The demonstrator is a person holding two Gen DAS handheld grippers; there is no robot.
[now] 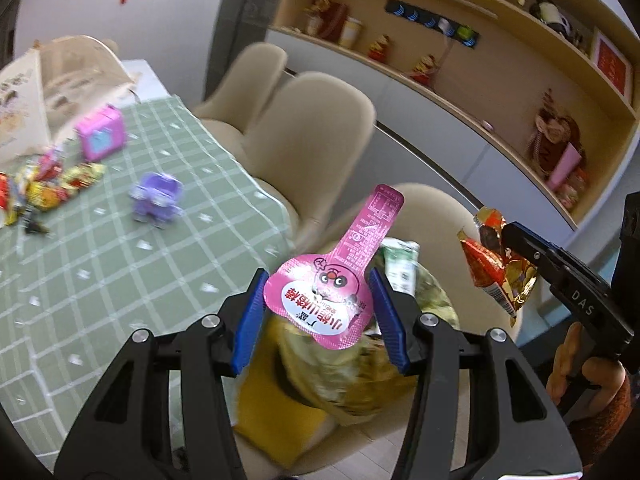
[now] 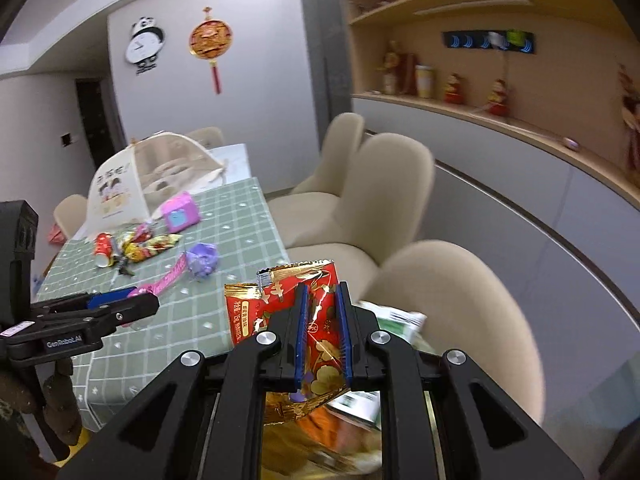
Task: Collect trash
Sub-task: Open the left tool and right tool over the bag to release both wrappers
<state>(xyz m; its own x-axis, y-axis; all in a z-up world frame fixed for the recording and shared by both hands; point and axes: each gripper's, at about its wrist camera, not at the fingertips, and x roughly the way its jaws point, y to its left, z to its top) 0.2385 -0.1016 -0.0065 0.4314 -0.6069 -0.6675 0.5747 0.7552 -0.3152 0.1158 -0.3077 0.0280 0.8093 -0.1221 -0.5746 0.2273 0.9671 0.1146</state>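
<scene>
My left gripper [image 1: 318,286] is shut on a pink foil lid [image 1: 332,300] with a long tab, held above a heap of wrappers [image 1: 360,372] on a beige chair seat. My right gripper [image 2: 322,292] is shut on a red and gold snack wrapper [image 2: 320,328], also above that heap; it shows in the left wrist view [image 1: 496,268] at the right. More wrappers and a red cup [image 2: 132,246] lie on the green checked tablecloth [image 2: 224,300].
A pink toy box [image 2: 180,212], a purple toy [image 2: 204,258] and a mesh food cover [image 2: 132,178] stand on the table. Beige chairs [image 2: 380,200] line the table's right side. A wall cabinet with shelves [image 2: 520,152] runs behind them.
</scene>
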